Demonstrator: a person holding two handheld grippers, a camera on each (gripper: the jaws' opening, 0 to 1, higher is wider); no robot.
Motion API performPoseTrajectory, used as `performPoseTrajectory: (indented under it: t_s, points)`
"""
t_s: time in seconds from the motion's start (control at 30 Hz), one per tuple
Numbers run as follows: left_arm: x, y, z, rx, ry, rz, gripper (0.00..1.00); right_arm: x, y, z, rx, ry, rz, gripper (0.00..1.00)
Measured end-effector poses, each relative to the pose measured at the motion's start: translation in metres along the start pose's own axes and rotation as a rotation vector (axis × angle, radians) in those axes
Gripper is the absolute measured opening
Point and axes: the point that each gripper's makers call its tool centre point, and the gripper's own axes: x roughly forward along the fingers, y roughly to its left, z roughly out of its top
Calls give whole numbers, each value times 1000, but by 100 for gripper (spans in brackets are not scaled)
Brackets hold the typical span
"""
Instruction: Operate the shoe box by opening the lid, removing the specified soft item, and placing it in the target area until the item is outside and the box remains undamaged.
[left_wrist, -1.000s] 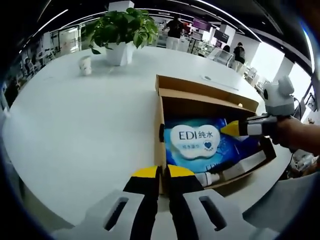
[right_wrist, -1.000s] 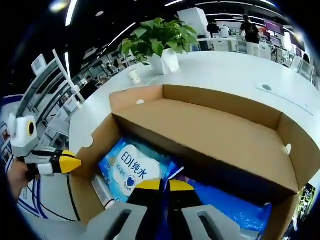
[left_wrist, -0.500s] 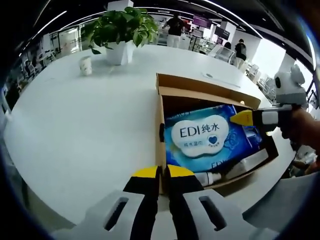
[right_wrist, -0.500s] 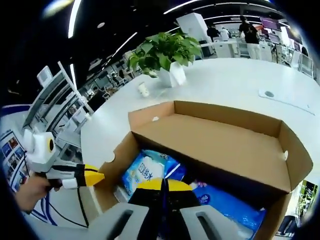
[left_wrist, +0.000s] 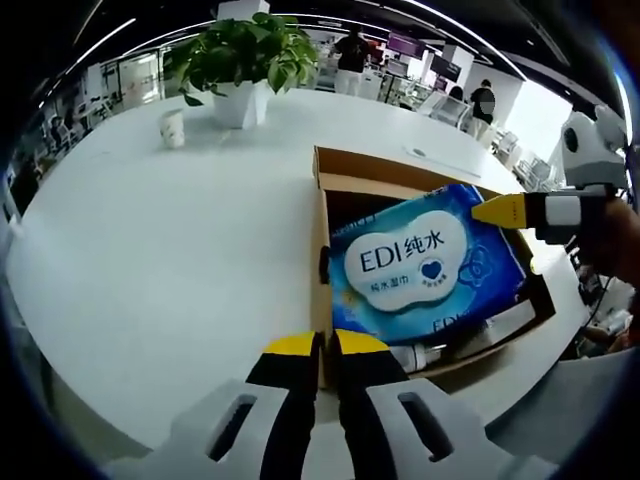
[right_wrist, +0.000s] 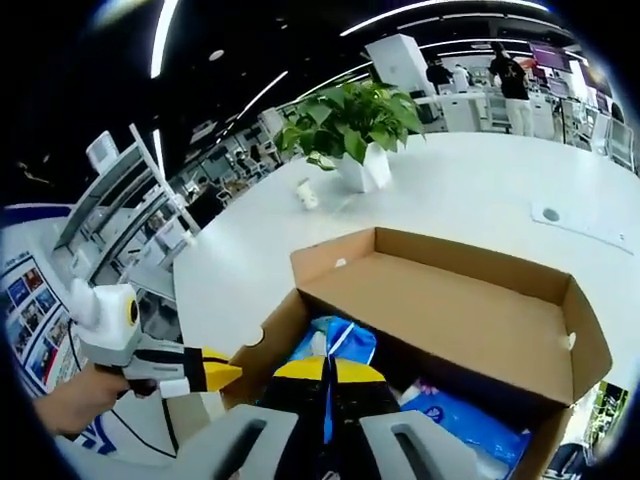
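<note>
Looks like a big open-plan office or showroom, hard to say which: huge white tabletop (left_wrist: 150, 240), potted plant (left_wrist: 240, 62), paper cup (left_wrist: 171, 129), ceiling strip lights (right_wrist: 160, 40), people (left_wrist: 350, 60) standing among desks way back.

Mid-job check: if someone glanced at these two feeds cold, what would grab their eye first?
The blue wet-wipes pack, tilted up out of the open shoe box on the white table, with the right gripper at its far edge. Next, the left gripper, jaws together at the box's near wall. Farther off stand a potted plant and a paper cup.
</note>
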Motion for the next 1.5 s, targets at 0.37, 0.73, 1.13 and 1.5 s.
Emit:
performPoseTrajectory:
  t_s: [0.37, 0.73, 1.13, 1.5]
  points:
    - [2, 0, -1, -8, 1, 1, 3, -9, 17, 20, -17, -44, 18, 0]
    - [3, 1, -1, -22, -8, 0, 3, -24, 29, 33, -71, -67, 39, 0]
    - [3, 1, -2, -29, -15, -1, 3, -58, 31, 53, -104, -116, 41, 0]
    - [3, 2, -1, -32, -20, 3, 3, -94, 25, 74, -121, -165, 27, 0]
